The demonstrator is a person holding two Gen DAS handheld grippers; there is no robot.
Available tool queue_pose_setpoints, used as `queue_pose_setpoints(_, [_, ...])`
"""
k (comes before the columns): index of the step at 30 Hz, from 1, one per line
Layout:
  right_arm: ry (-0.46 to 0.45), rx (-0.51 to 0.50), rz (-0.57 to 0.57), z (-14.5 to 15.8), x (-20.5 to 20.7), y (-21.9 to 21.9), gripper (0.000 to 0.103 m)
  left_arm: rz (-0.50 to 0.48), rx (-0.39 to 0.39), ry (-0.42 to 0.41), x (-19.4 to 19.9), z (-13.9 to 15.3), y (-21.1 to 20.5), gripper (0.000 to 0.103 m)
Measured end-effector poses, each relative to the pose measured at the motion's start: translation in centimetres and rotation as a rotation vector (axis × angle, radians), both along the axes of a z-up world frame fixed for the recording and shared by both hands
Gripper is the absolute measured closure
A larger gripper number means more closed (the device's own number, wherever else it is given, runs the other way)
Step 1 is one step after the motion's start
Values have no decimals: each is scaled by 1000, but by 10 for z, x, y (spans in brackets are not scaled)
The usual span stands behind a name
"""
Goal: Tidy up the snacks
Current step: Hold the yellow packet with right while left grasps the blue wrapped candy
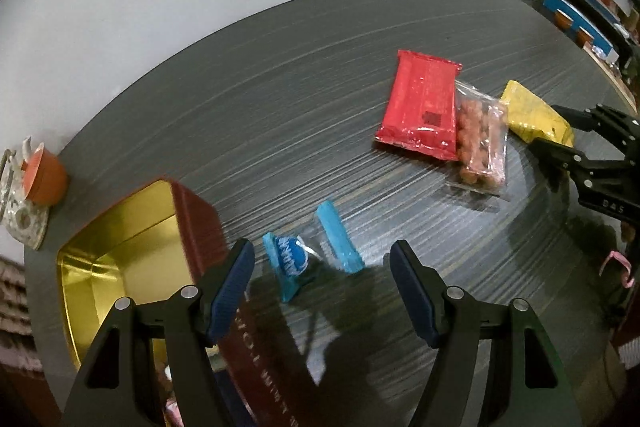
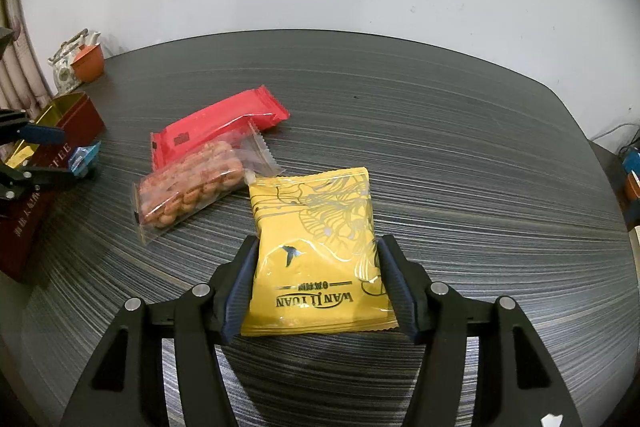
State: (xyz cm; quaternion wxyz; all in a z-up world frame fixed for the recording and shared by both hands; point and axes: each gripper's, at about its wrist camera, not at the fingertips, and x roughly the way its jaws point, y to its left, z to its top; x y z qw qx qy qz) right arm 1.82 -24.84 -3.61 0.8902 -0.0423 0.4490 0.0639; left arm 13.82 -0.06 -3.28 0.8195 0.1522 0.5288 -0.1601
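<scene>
Working across from the left, I have the open tin (image 1: pixel 120 247) at the table's (image 1: pixel 280 87) edge, red outside and gold inside, with no snack showing in the part I can see. My left gripper (image 1: pixel 322 259) hangs just beside it with its jaws wide apart and nothing between them. Under it lie two small blue packets (image 1: pixel 290 263), one printed and crumpled, the other (image 1: pixel 340 237) a plain flat stick, close together and near the tin wall. They look light and slippery. My worry there is that a close at this spread could take both at once, or push one against the tin and let it skate away.

Toward the middle, a red wrapper (image 1: pixel 420 103) lies flat with a clear bag of nuts (image 1: pixel 480 143) partly resting on its edge. Lifting the red one first would likely drag the nuts along.

On the right, my right gripper (image 2: pixel 316 283) straddles the yellow packet (image 2: pixel 316 251), a puffy sealed pouch with gold line art, lying flat on the table. The pads sit right at its two side edges; I cannot tell if they press on it. If they only catch the air-filled sides, I judge the pouch could buckle and slip out on the lift.
</scene>
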Motion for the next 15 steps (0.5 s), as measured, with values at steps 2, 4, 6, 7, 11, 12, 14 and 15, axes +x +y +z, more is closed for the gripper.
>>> queue_pose_setpoints(2, [0, 1, 0, 0, 0, 0, 46, -1, -10, 12, 3, -3, -2, 34])
queue_pose_setpoints(4, [0, 0, 0, 0, 0, 0, 46, 0, -18, 32, 6, -7, -5, 36])
queue_pose_setpoints(6, [0, 0, 0, 0, 0, 0, 46, 3, -18, 38, 8, -10, -7, 38])
queue_pose_setpoints(7, [0, 0, 0, 0, 0, 0, 46, 5, -15, 36, 9, -11, -7, 38])
queue_pose_setpoints(11, [0, 0, 0, 0, 0, 0, 46, 9, -31, 48, 13, -11, -4, 39])
queue_pose_setpoints(12, [0, 1, 0, 0, 0, 0, 46, 15, -44, 53, 14, -10, -3, 40])
queue_pose_setpoints(14, [1, 0, 0, 0, 0, 0, 46, 24, -51, 59, 15, -12, 1, 43])
queue_pose_setpoints(15, [1, 1, 0, 0, 0, 0, 46, 26, -52, 60, 16, -12, 2, 45])
